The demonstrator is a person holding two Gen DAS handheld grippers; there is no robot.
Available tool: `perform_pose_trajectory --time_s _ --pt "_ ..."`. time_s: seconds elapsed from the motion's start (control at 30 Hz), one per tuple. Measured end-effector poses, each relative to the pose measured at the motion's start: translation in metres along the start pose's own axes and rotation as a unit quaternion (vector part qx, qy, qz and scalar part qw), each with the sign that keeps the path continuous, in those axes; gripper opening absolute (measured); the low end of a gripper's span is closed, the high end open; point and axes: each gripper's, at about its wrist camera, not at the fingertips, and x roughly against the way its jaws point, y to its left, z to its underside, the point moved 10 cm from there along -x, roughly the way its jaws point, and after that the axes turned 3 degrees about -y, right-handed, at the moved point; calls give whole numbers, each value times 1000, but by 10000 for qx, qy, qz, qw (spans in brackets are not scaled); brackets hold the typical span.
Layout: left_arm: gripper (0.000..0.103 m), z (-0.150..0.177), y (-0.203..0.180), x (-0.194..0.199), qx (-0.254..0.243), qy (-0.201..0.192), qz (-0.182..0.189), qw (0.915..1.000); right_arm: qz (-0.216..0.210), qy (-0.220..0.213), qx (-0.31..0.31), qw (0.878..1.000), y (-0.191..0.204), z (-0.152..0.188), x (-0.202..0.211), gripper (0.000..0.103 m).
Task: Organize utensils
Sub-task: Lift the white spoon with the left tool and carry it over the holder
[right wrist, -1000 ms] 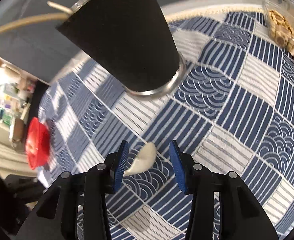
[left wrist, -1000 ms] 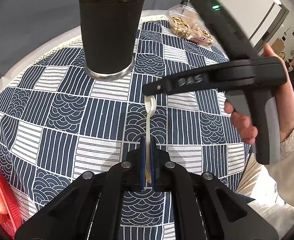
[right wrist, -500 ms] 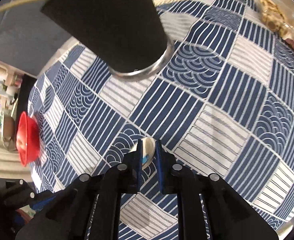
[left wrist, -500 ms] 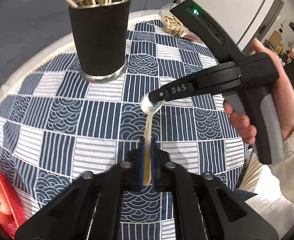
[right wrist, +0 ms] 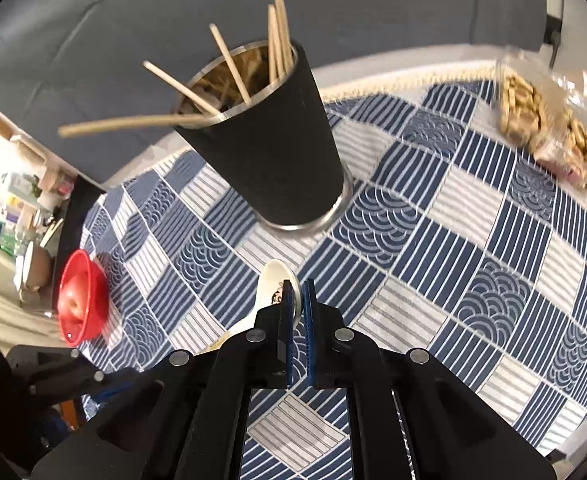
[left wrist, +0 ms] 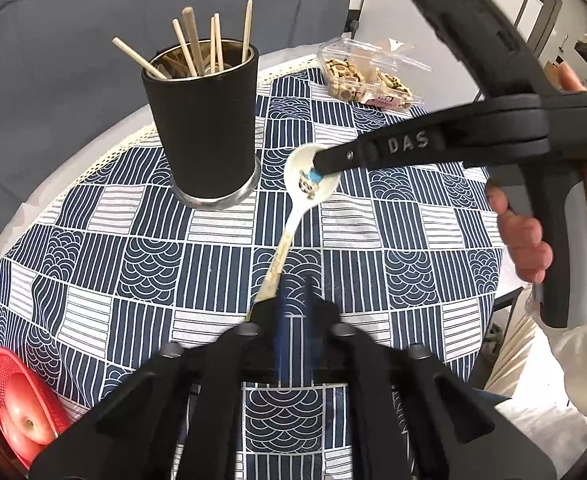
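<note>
While the right gripper [right wrist: 297, 300] has just clamped its blue pads onto the bowl of the white spoon [left wrist: 311, 178], the left gripper [left wrist: 293, 312] has just been easing its jaws apart, and the spoon's handle now lies beside its left finger rather than between the pads, so I'd say the spoon has been passed across. Compared with a second ago both hands sit higher over the patterned worktop [left wrist: 413, 240], and the black cup [left wrist: 205, 128] of wooden sticks now shows its open rim in both views. That reads to me as the handover nearly finished, with the drop into the cup the likely next step. The spoon hangs in the air just right of the cup's base, clear of the cloth. The person's right hand [left wrist: 525, 240] wraps the grey handle, its gripper reaching in from the right and angled downward; the left one also tilts steeply down, slightly open and, as far as I can tell, no longer pinching anything.
</note>
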Motion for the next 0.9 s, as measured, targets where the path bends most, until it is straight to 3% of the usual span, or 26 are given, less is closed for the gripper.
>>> perform_pose_trajectory --time_s 0.13,0.27,0.3,0.37,0.47,0.9 --pt "30 -9 3 0 -24 -84 -164 9998 -38 -223 306 9993 11 -12 20 4" --pt "31 -17 5 -1 -41 -102 -148 9998 -117 -486 363 9981 18 -24 42 5" --pt "30 -19 6 0 -16 -98 -131 9999 -135 -526 377 9978 19 -26 47 5" --pt "14 -23 5 2 46 -92 -49 9999 -124 -633 441 9969 23 -32 59 5" --pt "15 -33 3 9 74 -148 93 9998 -124 -776 538 9955 26 -40 74 5" --pt "15 -92 9 28 14 -476 -88 9988 -220 -1195 926 9883 28 -94 109 6"
